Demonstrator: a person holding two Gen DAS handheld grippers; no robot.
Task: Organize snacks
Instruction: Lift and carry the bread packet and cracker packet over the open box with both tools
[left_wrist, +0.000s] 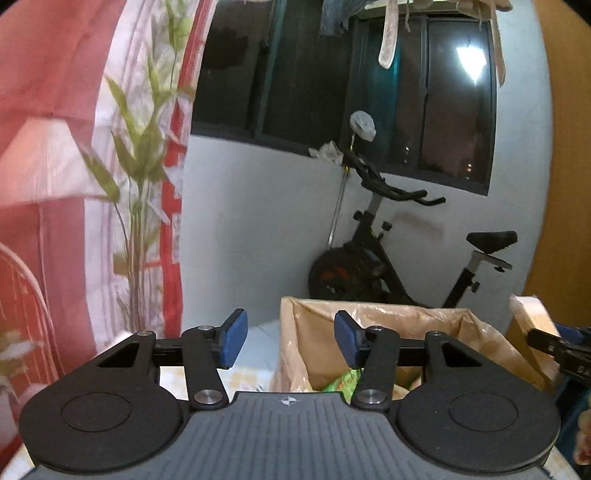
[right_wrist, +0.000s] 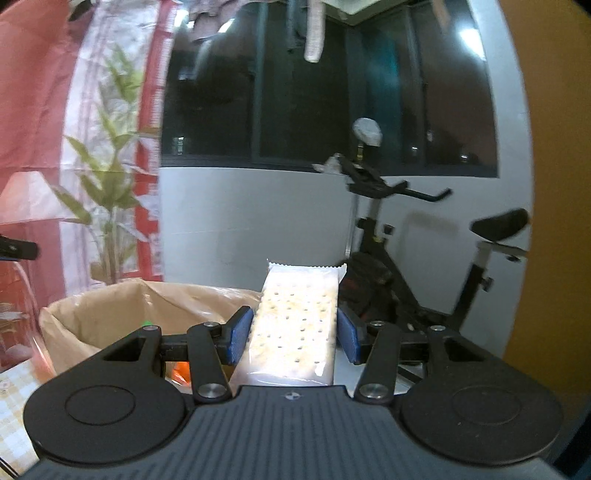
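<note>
My right gripper is shut on a clear-wrapped pack of crackers, held flat between the blue pads and pointing away from me. To its left and below stands a cardboard box lined with a tan plastic bag, with something orange and something green inside. My left gripper is open with nothing between its blue fingers. It hovers at the near left rim of the same lined box, where a green snack packet lies inside. The cracker pack and the right gripper's finger show at the far right of the left wrist view.
An exercise bike stands against the pale wall behind the box, below a dark window. A red and white curtain and a leafy plant fill the left side. A checked tablecloth covers the table. An orange door is at right.
</note>
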